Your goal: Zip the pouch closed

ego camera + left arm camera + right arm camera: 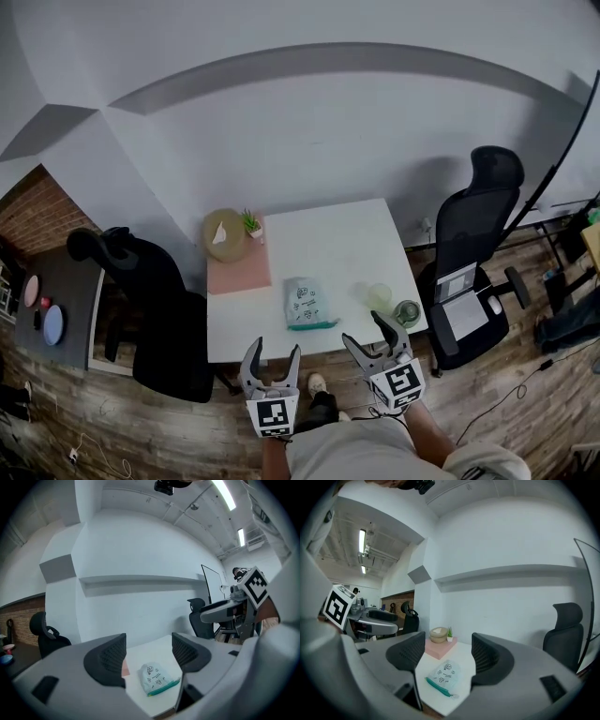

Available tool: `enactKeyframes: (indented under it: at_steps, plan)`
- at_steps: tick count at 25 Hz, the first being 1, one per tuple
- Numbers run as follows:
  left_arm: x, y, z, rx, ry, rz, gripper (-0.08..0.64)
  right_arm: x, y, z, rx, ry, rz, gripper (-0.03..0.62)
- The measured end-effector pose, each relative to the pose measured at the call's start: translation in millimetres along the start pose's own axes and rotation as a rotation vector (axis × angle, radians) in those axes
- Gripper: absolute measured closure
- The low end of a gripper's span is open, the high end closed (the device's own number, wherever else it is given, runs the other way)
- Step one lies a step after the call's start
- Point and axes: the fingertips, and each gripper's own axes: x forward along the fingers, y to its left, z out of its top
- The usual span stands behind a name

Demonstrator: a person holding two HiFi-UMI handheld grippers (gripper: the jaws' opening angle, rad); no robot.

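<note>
my left gripper (272,353) and right gripper (363,330) hovered, jaws apart and empty, near the pouch (305,302); its teal zip possibly unzipped.

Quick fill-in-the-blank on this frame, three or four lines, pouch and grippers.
The jaws of the left gripper and the right gripper are both ____.
The pouch lies on the white table, held by ____ gripper.
The potted plant stands on the ____ mat.
Missing: open; neither; pink.
</note>
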Motion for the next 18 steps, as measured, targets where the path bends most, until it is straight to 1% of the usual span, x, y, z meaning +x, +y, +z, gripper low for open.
enactKeyframes:
  at_steps: [7,18]
  plan:
    - [50,30,-4,-0.013,0.003,-0.041,0.262,48,-16,1,-0.022,0.046,-0.025,0.281]
    - [107,64,-13,-0.039,0.003,-0.102,0.262,104,-33,1,-0.045,0.096,-0.069,0.285]
